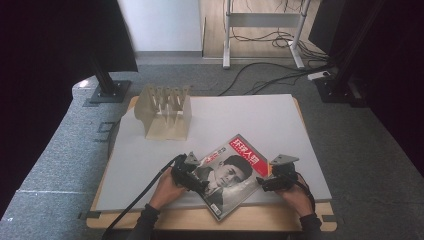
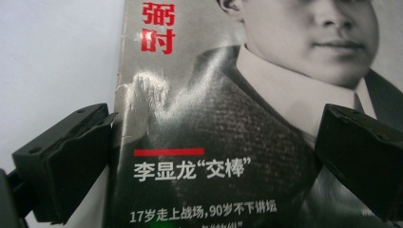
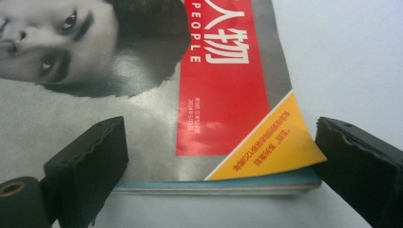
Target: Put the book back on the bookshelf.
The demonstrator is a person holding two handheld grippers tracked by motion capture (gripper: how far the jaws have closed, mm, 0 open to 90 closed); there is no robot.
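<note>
A: Where was the magazine (image 1: 231, 174)?

B: It lay flat and skewed at the near edge of the desk (image 1: 280, 125), its near corner overhanging the white top toward the person. A slotted file rack (image 1: 164, 111) stood well apart at the far left.

A: And the grippers?

B: The left gripper (image 1: 192, 181) sat over the magazine's left edge, the right gripper (image 1: 267, 183) at its right corner. Both had their jaws spread apart, clamped on nothing. In the left gripper view one jaw rested outside the spine edge on the bare desk and the other over the cover (image 2: 228, 156), where the paper was scuffed. In the right gripper view the jaws straddled the yellow corner (image 3: 271, 152), which curled up off the pages below.

A: How would you have judged the step?

B: As getting a hold to lift it. I'd have slid one jaw under the whole stack at that curled corner, not just the cover, then closed gently. The left side should have taken the spine, so the pages wouldn't fan out or tear further.
</note>
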